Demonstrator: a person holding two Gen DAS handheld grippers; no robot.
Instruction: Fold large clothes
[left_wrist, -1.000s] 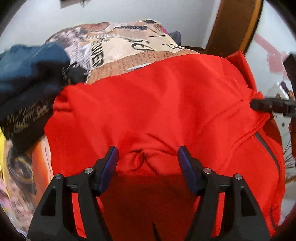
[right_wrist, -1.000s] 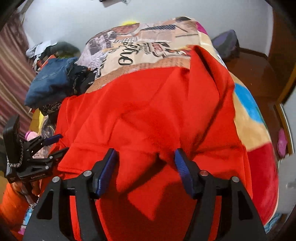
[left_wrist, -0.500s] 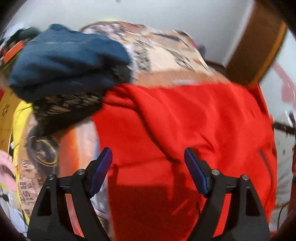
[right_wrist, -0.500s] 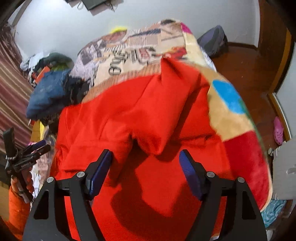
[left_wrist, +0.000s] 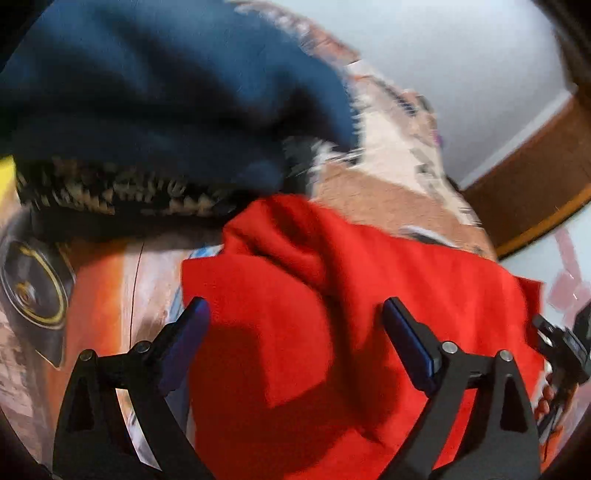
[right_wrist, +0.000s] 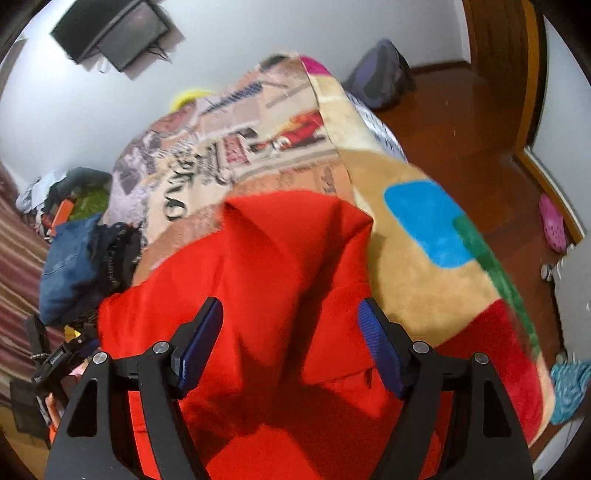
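A large bright red fabric garment (right_wrist: 280, 280) lies spread on a bed covered by a plush blanket printed with newspaper-style lettering and coloured patches (right_wrist: 413, 280). In the right wrist view the garment fills the near middle of the bed, with a folded ridge running away toward its far edge. The right hand-held gripper (right_wrist: 290, 339) hangs over it with its blue-padded fingers wide apart, gripping nothing. The left hand-held gripper (left_wrist: 293, 339) is likewise spread wide and empty above the garment's left part, where the cloth is bunched into a rumpled peak. To the far left, touching that peak, sits a pile of dark blue denim clothing (left_wrist: 166, 96) over a black-and-tan patterned fabric (left_wrist: 122, 188). A wooden floor (right_wrist: 461, 122) lies right of the bed.
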